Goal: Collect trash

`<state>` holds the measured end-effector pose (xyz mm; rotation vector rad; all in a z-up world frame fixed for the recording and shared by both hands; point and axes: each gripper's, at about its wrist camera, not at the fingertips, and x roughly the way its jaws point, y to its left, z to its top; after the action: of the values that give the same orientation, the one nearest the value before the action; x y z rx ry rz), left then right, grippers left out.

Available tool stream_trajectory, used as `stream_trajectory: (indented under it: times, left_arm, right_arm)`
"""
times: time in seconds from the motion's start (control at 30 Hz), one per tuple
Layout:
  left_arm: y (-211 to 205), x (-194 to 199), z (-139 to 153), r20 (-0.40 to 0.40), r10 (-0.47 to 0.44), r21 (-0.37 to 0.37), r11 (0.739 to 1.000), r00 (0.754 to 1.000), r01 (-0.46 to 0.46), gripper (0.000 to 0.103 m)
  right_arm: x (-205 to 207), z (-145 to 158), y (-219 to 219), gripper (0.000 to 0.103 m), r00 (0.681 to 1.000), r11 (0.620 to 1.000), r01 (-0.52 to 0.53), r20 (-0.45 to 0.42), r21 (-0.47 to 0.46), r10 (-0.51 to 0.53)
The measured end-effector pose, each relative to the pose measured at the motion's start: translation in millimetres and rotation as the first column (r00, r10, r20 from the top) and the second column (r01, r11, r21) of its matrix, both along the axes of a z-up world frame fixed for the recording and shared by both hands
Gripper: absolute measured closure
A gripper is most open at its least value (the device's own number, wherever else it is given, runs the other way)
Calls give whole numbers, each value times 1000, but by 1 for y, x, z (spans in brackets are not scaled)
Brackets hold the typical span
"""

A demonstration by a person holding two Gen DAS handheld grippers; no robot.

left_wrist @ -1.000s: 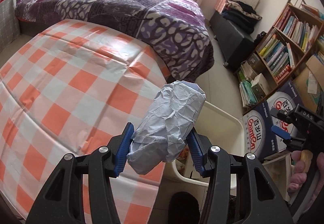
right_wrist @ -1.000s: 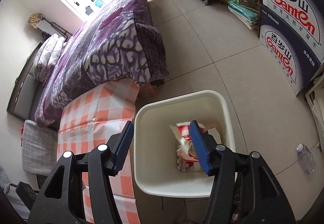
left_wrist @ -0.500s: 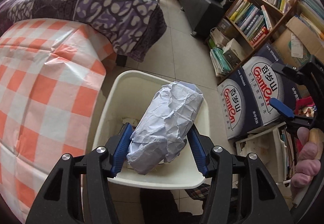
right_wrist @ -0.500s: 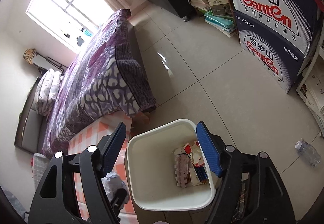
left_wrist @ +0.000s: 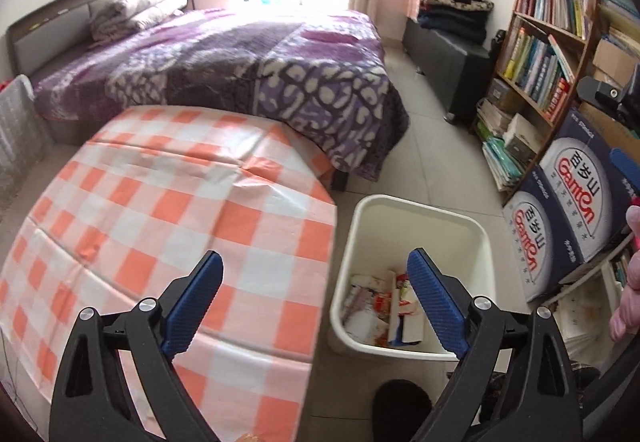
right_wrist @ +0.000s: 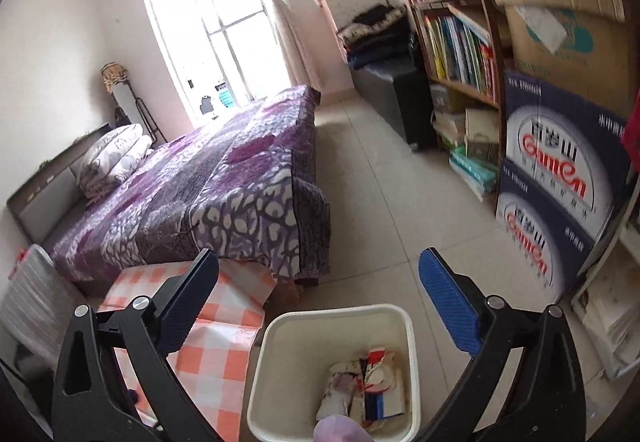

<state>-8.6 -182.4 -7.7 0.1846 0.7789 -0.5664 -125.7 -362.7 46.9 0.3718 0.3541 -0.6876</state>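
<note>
Left wrist: one bin point(left_wrist: 416, 214), two stacked boxes point(left_wrist: 560, 242).

One cream bin point(left_wrist: 416, 238), two stacked water cartons point(left_wrist: 560, 226), one bed point(left_wrist: 248, 66), one checked table point(left_wrist: 160, 226).

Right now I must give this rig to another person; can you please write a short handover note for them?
Left gripper: jaws opening, nothing between them.
Right gripper: jaws opening, also empty.
Cream plastic waste bin stands on the tiled floor beside the orange-and-white checked tablecloth. It holds crumpled wrappers; a pale purple lump shows at its near rim in the right wrist view.
Done: some trash is in the bin.
Left: no trash shows on the cloth; look elsewhere for more.
</note>
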Motion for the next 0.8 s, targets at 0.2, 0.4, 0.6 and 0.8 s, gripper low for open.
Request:
stream_trajectory:
  times: [0.2,0.4,0.6,0.8]
  left_arm:
    - [78,-8,35,250,269,-42,963,930,-267,7]
    - [130,-1,31,220,417,-44,907,882,-418,7]
    - [152,3,9,168,468,-29,882,868,-470,7]
    - [156,-1,4,161,482,-15,874,861,-486,7]
  right_arm:
    - [12,1,75,7,999,981,-33,-43,-190,26]
    - [28,-17,125,7,986,977,-124,-131,-176,101]
    - [48,-38,163,7,957,955,-232,-217,-185,191]
    - [53,-45,176,7,951,946,-256,-228,-201,209]
